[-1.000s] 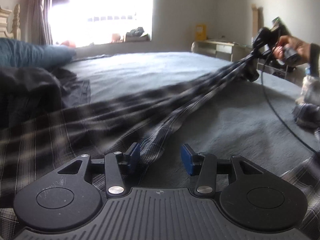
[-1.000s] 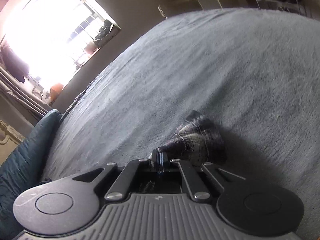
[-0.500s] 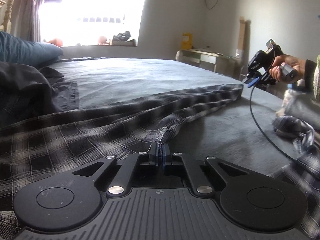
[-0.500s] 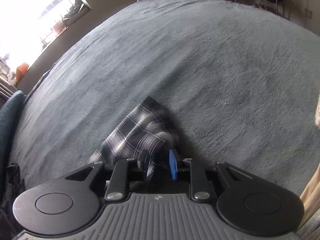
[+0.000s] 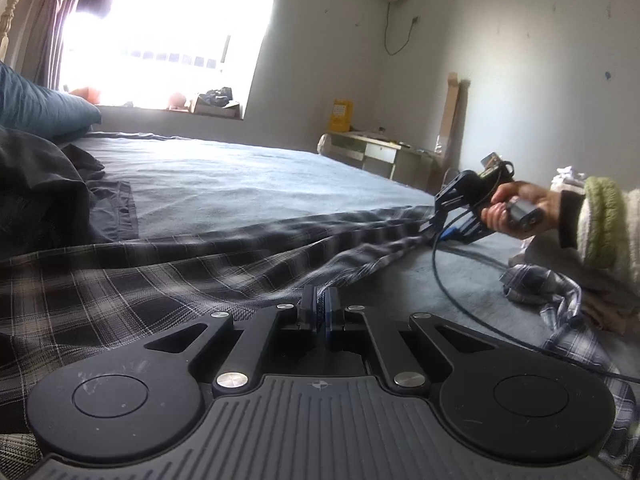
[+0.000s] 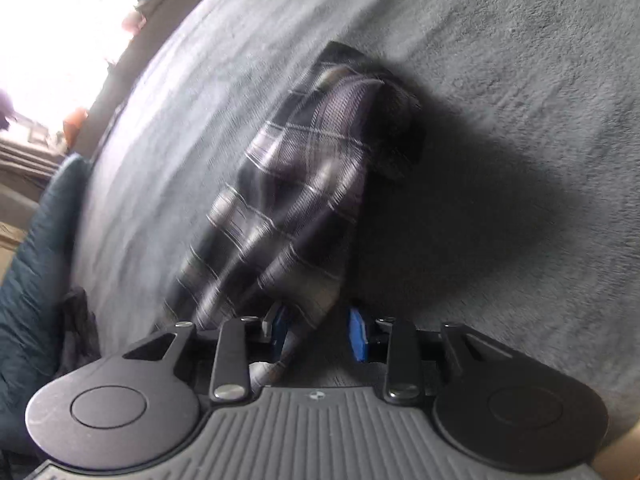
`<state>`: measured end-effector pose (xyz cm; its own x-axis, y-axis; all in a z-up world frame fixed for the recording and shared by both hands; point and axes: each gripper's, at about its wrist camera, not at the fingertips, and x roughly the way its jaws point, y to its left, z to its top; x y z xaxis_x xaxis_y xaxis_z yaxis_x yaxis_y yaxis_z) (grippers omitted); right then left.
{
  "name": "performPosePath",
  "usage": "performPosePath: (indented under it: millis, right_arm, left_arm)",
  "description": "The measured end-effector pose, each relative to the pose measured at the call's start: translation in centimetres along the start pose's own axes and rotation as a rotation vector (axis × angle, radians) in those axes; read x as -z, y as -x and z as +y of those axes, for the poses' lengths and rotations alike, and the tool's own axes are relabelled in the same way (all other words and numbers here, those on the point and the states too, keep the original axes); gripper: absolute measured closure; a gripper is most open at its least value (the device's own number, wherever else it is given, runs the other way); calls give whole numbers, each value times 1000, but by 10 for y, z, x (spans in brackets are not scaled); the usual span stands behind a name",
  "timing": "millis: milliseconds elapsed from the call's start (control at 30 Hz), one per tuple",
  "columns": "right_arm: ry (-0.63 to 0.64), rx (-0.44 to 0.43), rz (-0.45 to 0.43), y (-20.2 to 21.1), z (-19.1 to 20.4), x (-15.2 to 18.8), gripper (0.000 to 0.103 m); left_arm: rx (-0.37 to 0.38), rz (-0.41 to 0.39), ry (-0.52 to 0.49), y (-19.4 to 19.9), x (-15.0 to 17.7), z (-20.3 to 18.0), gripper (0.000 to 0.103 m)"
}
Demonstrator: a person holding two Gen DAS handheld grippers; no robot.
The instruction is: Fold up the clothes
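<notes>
A dark plaid shirt (image 5: 160, 280) lies stretched across the grey bed blanket (image 5: 240, 176). My left gripper (image 5: 320, 306) is shut on the shirt's near edge. In the left wrist view a hand (image 5: 516, 210) holds my right gripper (image 5: 442, 234) low over the shirt's far end. In the right wrist view that gripper (image 6: 318, 332) is open. A bunched end of the shirt (image 6: 304, 184) runs between the blue pads (image 6: 358, 338), close to the left one, and rests on the blanket (image 6: 520, 120).
A dark garment (image 5: 48, 192) and a blue pillow (image 5: 36, 108) lie at the left. Another plaid garment (image 5: 552, 292) and a black cable (image 5: 460, 300) lie at the right. A desk (image 5: 380, 152) stands by the far wall.
My left gripper closed on the shirt's edge and lifted slightly. My right gripper opened, let the shirt's end go and dropped toward the bed, where the stretched shirt now lies.
</notes>
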<state>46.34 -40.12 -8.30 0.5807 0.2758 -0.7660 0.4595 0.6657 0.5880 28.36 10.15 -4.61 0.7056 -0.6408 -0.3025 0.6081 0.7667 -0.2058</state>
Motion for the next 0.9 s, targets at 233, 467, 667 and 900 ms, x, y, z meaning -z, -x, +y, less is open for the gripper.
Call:
performPosePath:
  millis: [233,467,667,900]
  right_arm:
    - [247,-33,-123,51,37,3,101]
    - [308,231,30,42,8,23,101]
    - [224,237,39,52,0,22,81]
    - [320,123,-108,107,40,20,72]
  left_arm:
    - [9,61,-11,-5,3,1,101]
    - [31,118,-19,-8,4,2,101]
    - [52,144,13,-6,4,5,94]
    - [125,8,42,10,-5,-2,76]
